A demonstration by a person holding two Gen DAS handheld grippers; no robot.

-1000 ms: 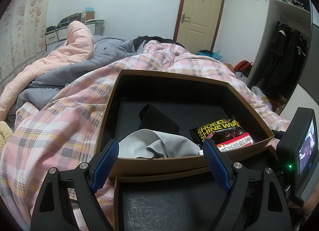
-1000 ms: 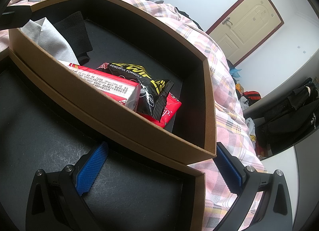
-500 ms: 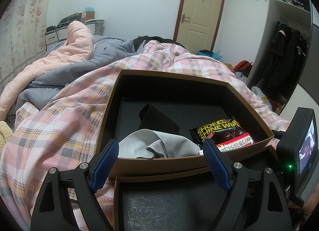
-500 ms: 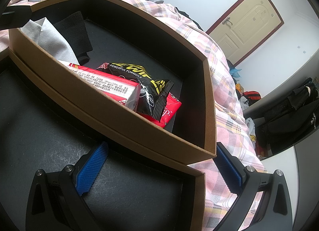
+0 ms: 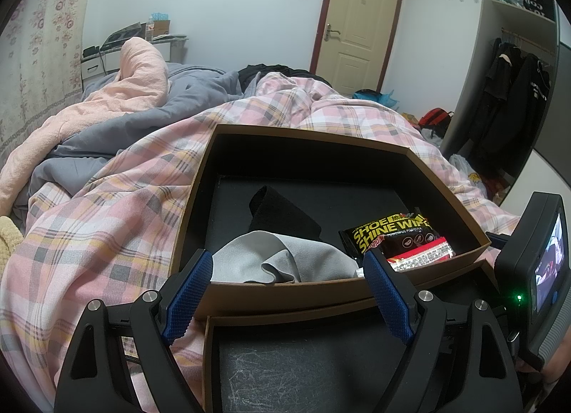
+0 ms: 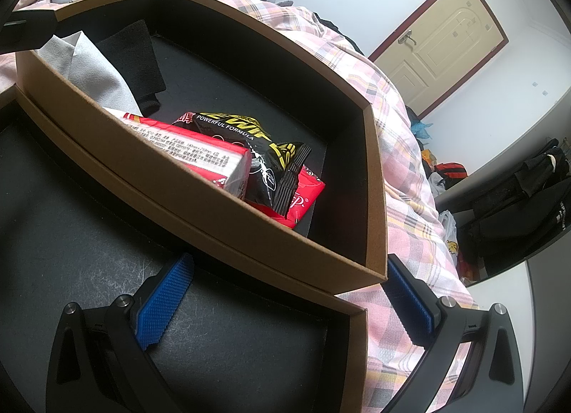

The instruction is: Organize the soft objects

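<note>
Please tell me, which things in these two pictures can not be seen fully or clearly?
- Red packets: right wrist view, lower parts hidden by the box wall; small print unreadable.
- Shoe shine wipes: left wrist view, name cut off by the left gripper's right finger.
- Grey cloth: lower part behind the near wall.
- Lid: both views, cut off by the picture's edge.

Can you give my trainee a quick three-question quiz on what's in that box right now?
1. True or false: the grey cloth lies inside the brown box.
2. What sits on the red packs? A) black shoe-wipes pack B) black fabric piece C) nothing
3. How do the left gripper and right gripper stand?

Key: 1 true; 2 A; 3 both open, holding nothing.
</note>
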